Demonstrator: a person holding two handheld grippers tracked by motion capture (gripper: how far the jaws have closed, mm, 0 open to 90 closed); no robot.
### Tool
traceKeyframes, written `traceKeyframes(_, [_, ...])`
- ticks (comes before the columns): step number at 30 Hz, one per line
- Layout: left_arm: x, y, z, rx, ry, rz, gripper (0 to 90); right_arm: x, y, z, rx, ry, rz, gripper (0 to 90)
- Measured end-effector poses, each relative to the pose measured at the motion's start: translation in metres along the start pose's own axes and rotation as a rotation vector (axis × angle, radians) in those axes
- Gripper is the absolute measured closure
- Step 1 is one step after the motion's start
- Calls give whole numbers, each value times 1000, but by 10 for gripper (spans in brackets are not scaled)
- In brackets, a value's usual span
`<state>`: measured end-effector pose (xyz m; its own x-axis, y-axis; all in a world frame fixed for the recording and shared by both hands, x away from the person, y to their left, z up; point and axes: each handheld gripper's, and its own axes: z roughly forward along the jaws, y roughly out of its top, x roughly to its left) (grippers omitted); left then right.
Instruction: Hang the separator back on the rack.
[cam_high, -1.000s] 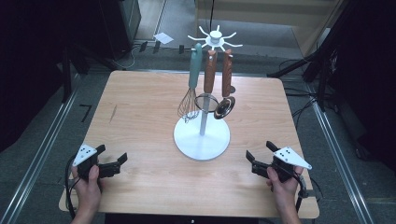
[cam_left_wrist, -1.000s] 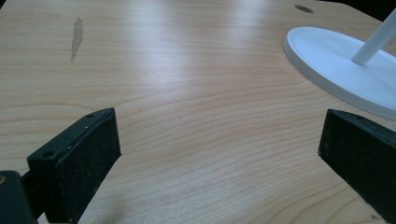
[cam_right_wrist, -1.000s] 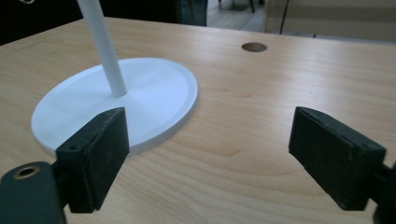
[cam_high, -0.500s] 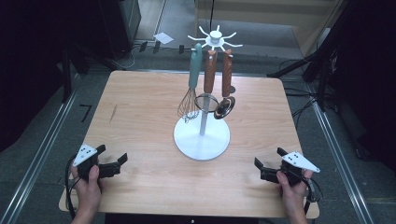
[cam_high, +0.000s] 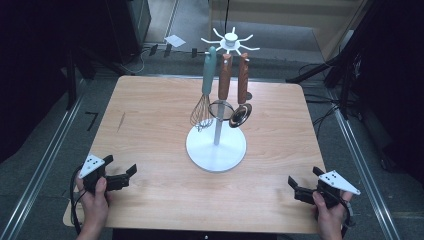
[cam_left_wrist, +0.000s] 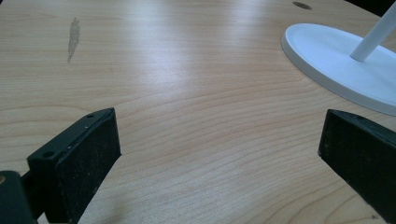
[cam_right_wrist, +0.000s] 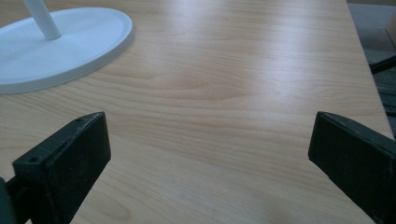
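Observation:
A white utensil stand (cam_high: 216, 150) rises from the middle of the wooden table (cam_high: 150, 125). On it hang a teal-handled whisk (cam_high: 202, 112), a wood-handled strainer (cam_high: 223, 107) and a wood-handled ladle (cam_high: 241, 114). My left gripper (cam_high: 122, 167) rests low at the near left, open, with bare wood between its jaws (cam_left_wrist: 219, 154). At the near right corner my right gripper (cam_high: 304, 179) is open; its jaws have just been opening and nothing lies between them (cam_right_wrist: 210, 154). The stand's base (cam_left_wrist: 327, 60) (cam_right_wrist: 60, 46) lies ahead of both.
A dark streak (cam_left_wrist: 72, 37) marks the wood at the far left. The table's right edge (cam_right_wrist: 369, 70) runs close beside my right gripper. Metal rails (cam_high: 45, 165) flank the table on the floor, and a white paper (cam_high: 175, 41) lies beyond it.
My right hand has slid to the right and nearer the table's front corner. The left hand has stayed put.

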<state>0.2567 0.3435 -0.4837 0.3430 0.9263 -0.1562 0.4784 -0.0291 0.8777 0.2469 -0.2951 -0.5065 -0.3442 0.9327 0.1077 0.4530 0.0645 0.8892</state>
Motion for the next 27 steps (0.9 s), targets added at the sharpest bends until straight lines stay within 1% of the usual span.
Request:
traceKeyframes(5, [0,0,0,2,-1,3,0,-6,-5,-8,10,-27,-14,0])
traceKeyframes(7, [0,0,0,-1,-4,5,0,-9,-6,-10,12,-44,-11,0])
traceKeyframes(8, [0,0,0,-1,-4,5,0,-9,-6,-10,12,-44,-11,0])
traceKeyframes(9, [0,0,0,2,-3,10,0,-11,-7,-13,8,-48,1,0])
traceKeyframes(12, [-1,0,0,1,-4,10,0,-13,-8,-14,-3,-45,5,0])
traceKeyframes(14, [0,0,0,2,-6,9,0,-13,-8,-14,-3,-47,-1,0])
traceKeyframes(20, [-1,0,0,4,-11,13,0,-14,-8,-14,-6,-33,14,0])
traceKeyframes(23, [-1,0,0,4,-14,16,0,-13,-8,-14,4,-35,13,0])
traceKeyframes(27, [0,1,1,4,-13,17,0,-14,-8,-14,0,-36,12,0])
